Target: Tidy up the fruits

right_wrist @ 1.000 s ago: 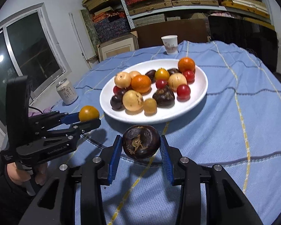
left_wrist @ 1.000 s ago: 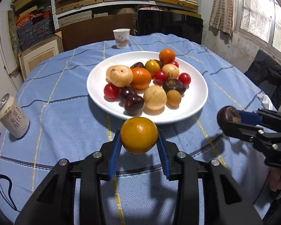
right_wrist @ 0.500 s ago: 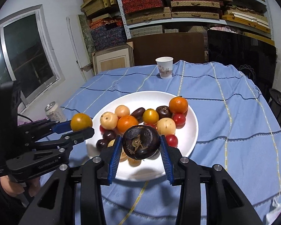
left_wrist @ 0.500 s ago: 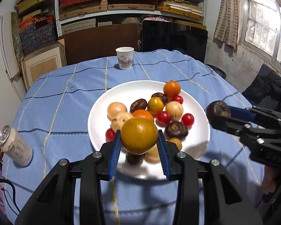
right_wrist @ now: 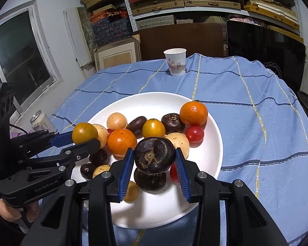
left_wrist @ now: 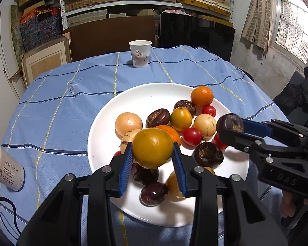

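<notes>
While both grippers hang over the near half of the plate (left_wrist: 104, 123), each already has a fruit clamped: the left gripper (left_wrist: 153, 155) grasps a yellow-orange tomato (left_wrist: 153, 150) between its blue pads, and the right gripper (right_wrist: 154, 164) grasps a dark water chestnut (right_wrist: 154, 154) by its sides. Seen from the right wrist, the tomato (right_wrist: 84, 133) rides above the plate's left edge; seen from the left wrist, the chestnut (left_wrist: 229, 123) hovers over the right edge.

On the plate lie the other fruits: two oranges, red cherry tomatoes, pale round fruits, more dark chestnuts and dark plums, clustered from the middle toward the near rim. A paper cup (left_wrist: 140, 53) stands at the far edge of the table, a can (left_wrist: 4, 168) at its left edge.

My guess is the tomato is light, smooth and soft-skinned, so a hard squeeze could split it and a loose one let it slip; holding it across its widest middle looks right. The chestnut seems firm and rough, likely forgiving of pressure, best held across its flattened sides. Setting either down among round neighbours may start them rolling
</notes>
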A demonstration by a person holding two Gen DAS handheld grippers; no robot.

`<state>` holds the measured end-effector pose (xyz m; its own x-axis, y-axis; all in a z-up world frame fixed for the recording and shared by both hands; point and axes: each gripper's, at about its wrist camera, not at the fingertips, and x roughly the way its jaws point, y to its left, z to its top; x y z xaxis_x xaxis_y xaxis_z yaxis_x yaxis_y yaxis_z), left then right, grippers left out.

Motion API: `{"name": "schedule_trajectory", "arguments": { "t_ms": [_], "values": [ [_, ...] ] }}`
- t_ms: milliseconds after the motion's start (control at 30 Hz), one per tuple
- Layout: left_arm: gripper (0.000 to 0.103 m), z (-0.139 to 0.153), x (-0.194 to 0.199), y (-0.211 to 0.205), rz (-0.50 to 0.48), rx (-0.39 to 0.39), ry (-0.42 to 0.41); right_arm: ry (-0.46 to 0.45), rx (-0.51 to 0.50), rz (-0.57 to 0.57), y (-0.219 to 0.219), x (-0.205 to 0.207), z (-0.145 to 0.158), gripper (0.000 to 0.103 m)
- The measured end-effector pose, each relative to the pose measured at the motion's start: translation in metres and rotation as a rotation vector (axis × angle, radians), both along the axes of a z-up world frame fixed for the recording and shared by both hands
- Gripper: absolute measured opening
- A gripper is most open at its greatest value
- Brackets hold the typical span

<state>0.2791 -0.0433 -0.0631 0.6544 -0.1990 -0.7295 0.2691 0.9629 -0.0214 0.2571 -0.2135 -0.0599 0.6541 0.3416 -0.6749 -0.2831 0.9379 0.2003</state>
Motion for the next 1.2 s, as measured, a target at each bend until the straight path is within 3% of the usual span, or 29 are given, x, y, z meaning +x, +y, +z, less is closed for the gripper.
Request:
{"name": "schedule_trajectory", "arguments": {
  "t_ms": [200, 267, 300, 333, 400, 533, 767, 900, 1100, 1200],
  "values": [
    [0.037, 0.000, 0.001, -0.002, -0.001, 0.013, -0.010, 0.007, -0.010, 0.002, 0.003, 0.004, -0.002, 0.042],
    [0.053, 0.000, 0.001, -0.002, -0.003, 0.006, -0.004, 0.031, -0.012, 0.017, 0.005, 0.007, -0.005, 0.043],
    [0.077, 0.001, 0.000, 0.000, 0.006, 0.001, -0.007, 0.027, -0.020, 0.011, 0.005, 0.007, -0.005, 0.047],
    [0.090, 0.005, -0.004, 0.003, 0.024, -0.009, -0.029, 0.013, -0.032, -0.001, 0.004, 0.005, -0.003, 0.054],
    [0.091, 0.013, -0.012, 0.010, 0.038, -0.027, -0.067, -0.010, -0.027, -0.011, 0.000, -0.001, 0.002, 0.057],
    [0.092, 0.023, -0.032, 0.022, 0.039, -0.043, -0.063, -0.023, 0.018, -0.022, -0.013, -0.022, 0.014, 0.058],
    [0.098, 0.020, -0.096, 0.044, 0.070, -0.006, -0.019, -0.064, 0.038, -0.018, -0.025, -0.100, 0.023, 0.088],
    [0.098, 0.016, -0.132, 0.050, 0.120, 0.019, 0.029, -0.079, 0.033, -0.028, -0.021, -0.151, 0.020, 0.099],
    [0.098, 0.037, -0.194, 0.053, 0.153, -0.028, 0.008, -0.063, 0.043, -0.060, -0.017, -0.203, 0.026, 0.099],
    [0.098, 0.052, -0.228, 0.053, 0.162, -0.031, -0.042, -0.082, 0.029, -0.047, -0.012, -0.226, 0.034, 0.099]
  ]
}}
